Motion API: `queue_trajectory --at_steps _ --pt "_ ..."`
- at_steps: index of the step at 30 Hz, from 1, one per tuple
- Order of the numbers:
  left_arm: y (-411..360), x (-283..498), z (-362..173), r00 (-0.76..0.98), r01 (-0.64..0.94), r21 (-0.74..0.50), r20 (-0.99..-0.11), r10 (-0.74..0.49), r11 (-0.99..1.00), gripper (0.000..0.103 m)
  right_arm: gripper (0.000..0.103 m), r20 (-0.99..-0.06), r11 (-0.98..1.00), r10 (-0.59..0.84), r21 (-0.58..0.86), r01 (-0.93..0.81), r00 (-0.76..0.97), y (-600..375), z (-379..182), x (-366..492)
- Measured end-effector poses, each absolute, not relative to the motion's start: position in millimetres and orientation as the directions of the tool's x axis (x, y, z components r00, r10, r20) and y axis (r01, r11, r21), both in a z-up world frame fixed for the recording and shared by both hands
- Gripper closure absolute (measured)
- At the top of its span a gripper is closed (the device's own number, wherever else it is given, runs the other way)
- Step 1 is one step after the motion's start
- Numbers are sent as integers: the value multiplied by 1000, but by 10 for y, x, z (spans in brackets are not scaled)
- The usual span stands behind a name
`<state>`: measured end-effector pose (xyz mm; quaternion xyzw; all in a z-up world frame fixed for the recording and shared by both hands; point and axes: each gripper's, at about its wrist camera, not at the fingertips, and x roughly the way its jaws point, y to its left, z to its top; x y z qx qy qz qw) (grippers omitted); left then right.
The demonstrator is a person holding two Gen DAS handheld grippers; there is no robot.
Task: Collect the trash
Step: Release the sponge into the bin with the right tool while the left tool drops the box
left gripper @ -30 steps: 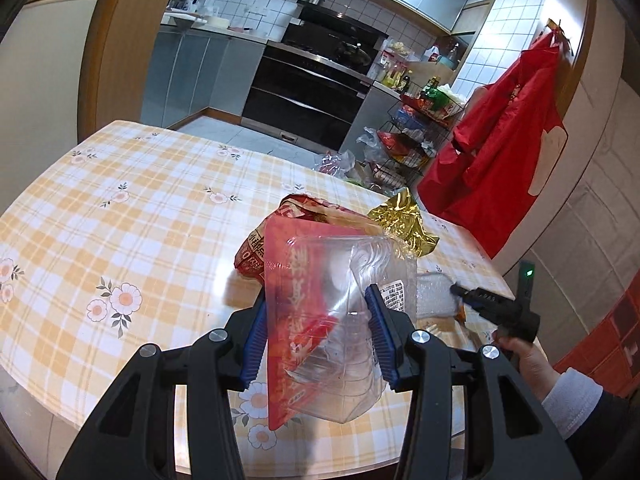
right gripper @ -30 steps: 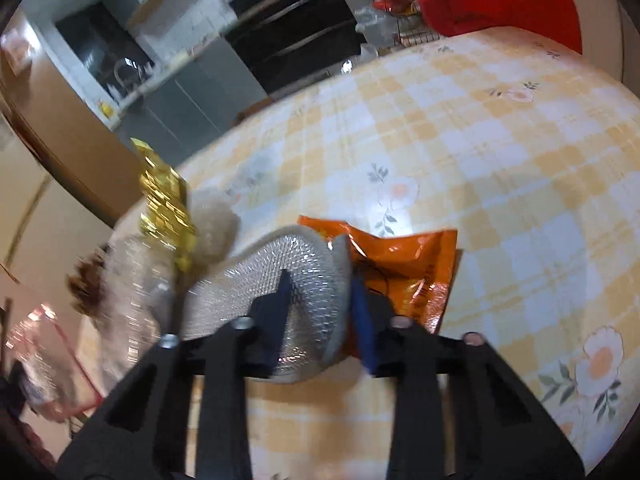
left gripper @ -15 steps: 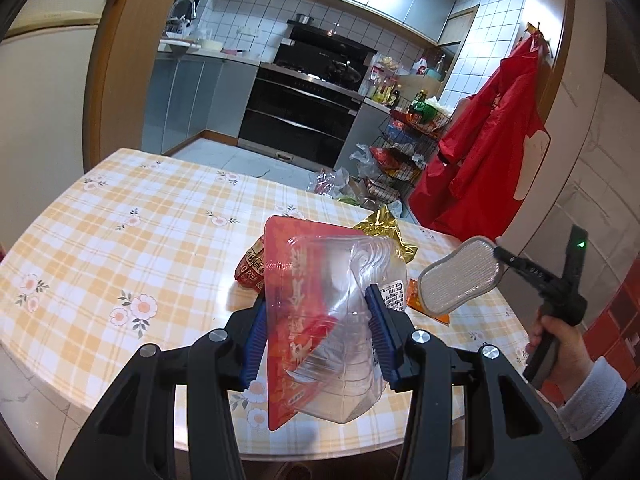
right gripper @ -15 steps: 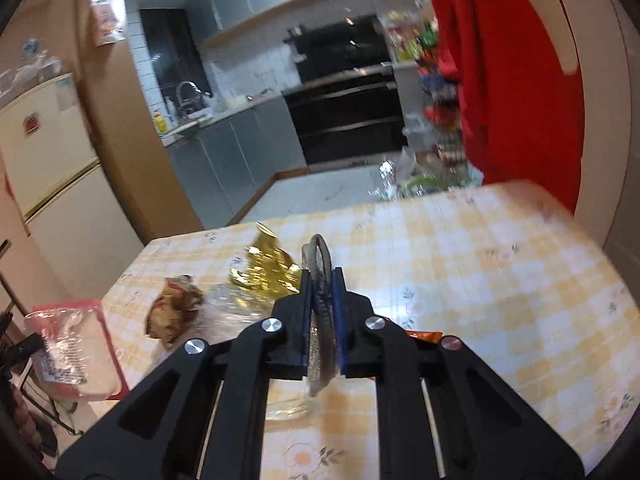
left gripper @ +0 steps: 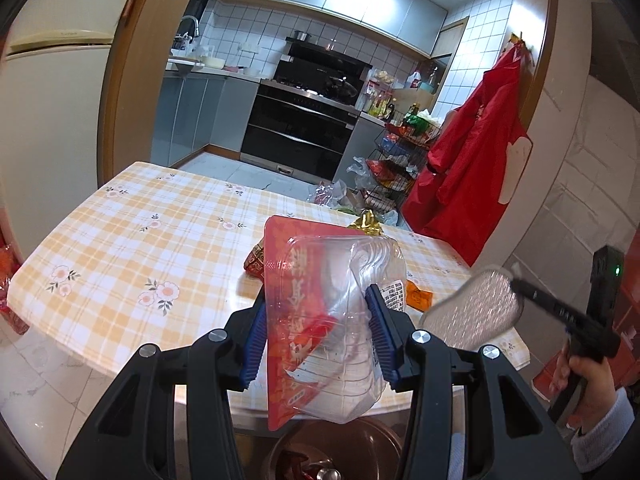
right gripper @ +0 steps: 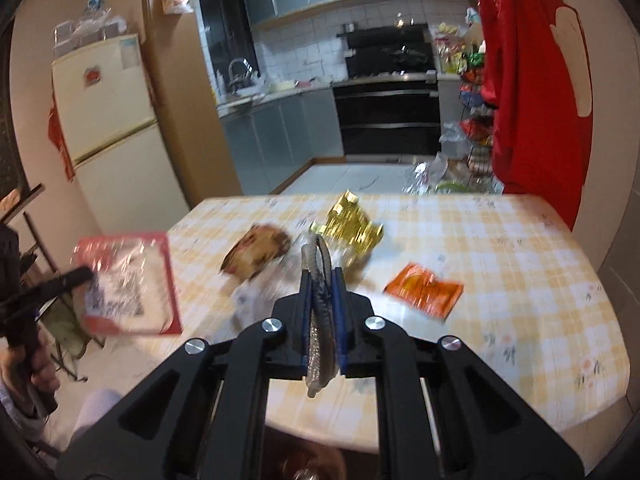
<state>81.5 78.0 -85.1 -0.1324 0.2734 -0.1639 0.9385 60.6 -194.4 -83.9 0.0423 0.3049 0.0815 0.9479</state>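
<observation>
While both grippers are loaded and lifted off the table (left gripper: 120, 240), what matters is the metal bin (left gripper: 340, 450), which sits right under the left gripper (left gripper: 318, 338) at the near table edge. The left gripper's fingers are spread wide around a clear plastic tray with a red label (left gripper: 332, 320), long side upright and lower end hanging over the bin. The right gripper (right gripper: 323, 320), nearly closed on a flat silvery pad (right gripper: 318, 316), looks a bit farther off, so the left probably drops first.
</observation>
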Motion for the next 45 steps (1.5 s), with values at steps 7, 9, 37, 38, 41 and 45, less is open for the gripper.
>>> queue_trajectory --at_steps 7,9,37,38,41,45 --pt "778 485 -838 794 253 -344 -461 -397 904 57 90 -653 975 221 154 -158 724 -1663 -1043 210" --pt "774 425 -839 793 255 -344 -460 -399 904 57 90 -673 974 226 148 -171 705 -1566 -1099 148" --pt "686 342 -952 783 240 -297 -504 -365 924 57 68 -780 964 264 194 -182 567 -1285 -1595 102" --pt "683 343 -957 782 240 -295 -506 -364 925 57 64 -776 966 256 185 -179 577 -1289 -1574 96" --pt "677 354 -968 779 240 -293 -510 -364 926 57 43 -763 974 223 159 -159 606 -1336 -1503 86" --pt "650 359 -985 773 248 -286 -518 -367 926 57 19 -730 988 156 119 -101 665 -1473 -1353 57"
